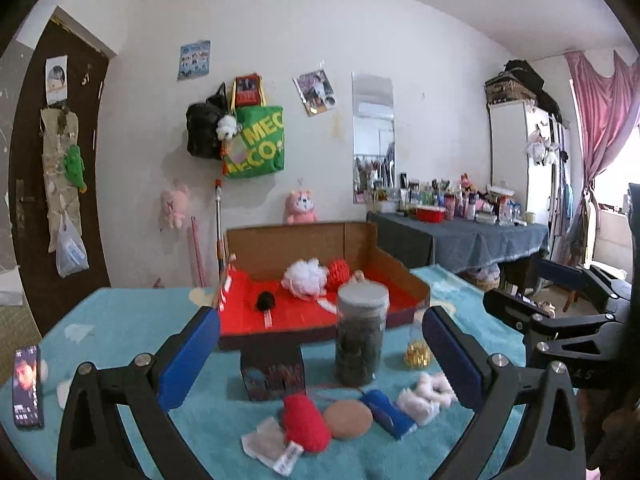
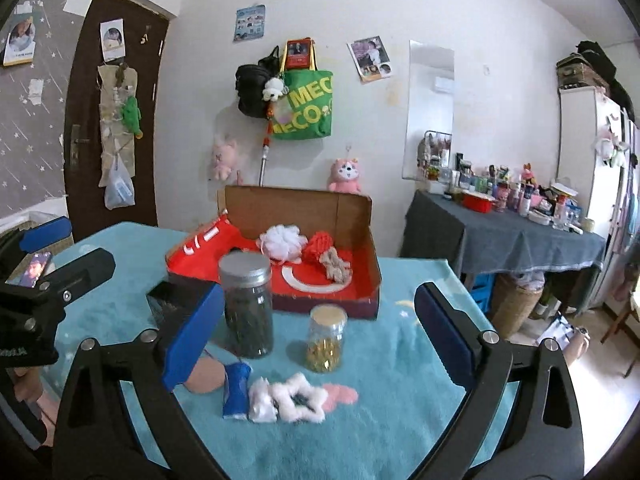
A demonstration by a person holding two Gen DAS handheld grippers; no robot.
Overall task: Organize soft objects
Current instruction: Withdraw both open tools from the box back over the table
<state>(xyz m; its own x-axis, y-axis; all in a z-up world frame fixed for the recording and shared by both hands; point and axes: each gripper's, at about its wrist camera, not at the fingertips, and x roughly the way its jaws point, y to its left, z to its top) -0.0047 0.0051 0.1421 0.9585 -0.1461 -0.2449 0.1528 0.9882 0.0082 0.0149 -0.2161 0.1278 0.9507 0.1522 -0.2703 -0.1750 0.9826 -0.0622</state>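
Left wrist view: the left gripper (image 1: 320, 354) hangs spread and empty above the near edge of the table (image 1: 120, 320). Below it lie a red knitted heart (image 1: 306, 422), a tan sponge (image 1: 347, 419), a blue roll (image 1: 386, 412) and a white fluffy star (image 1: 426, 394). The red-lined box (image 1: 320, 276) towards the far edge already holds a white mesh puff (image 1: 305, 278). Sorting looks partway done; next the heart needs a straight drop and pinch.

Right wrist view: the right gripper (image 2: 318, 340) is likewise spread, holding nothing, over the star (image 2: 296, 398). The tea jar (image 2: 247, 305) and gold-bead jar (image 2: 326, 338) stand between the soft things and the box (image 2: 296, 216); any carry should lift over or skirt them.
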